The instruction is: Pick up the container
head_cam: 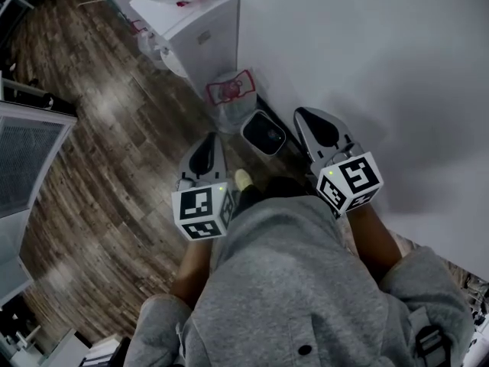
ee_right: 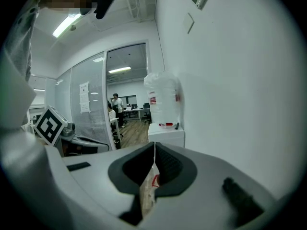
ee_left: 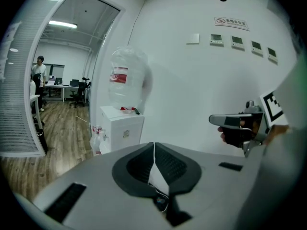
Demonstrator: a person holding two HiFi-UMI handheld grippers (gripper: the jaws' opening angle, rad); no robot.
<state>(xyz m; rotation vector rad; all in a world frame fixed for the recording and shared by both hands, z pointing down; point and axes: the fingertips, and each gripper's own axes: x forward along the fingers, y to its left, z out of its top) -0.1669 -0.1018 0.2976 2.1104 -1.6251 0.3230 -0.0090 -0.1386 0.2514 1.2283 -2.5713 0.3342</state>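
Both claws, the left gripper [ee_left: 154, 147] and the right gripper [ee_right: 154, 150], are riding fully closed and empty. The approach step seems to be under way, with the small dark container [head_cam: 263, 133] sitting on the floor against the wall [head_cam: 367, 52]. The next move is calling for opened jaws lowered around it.

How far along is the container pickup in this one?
Nothing is done yet. The left tool and right tool are both shut and empty. The dark container sits on the floor by the wall, untouched; approaching, gripping and lifting all remain.
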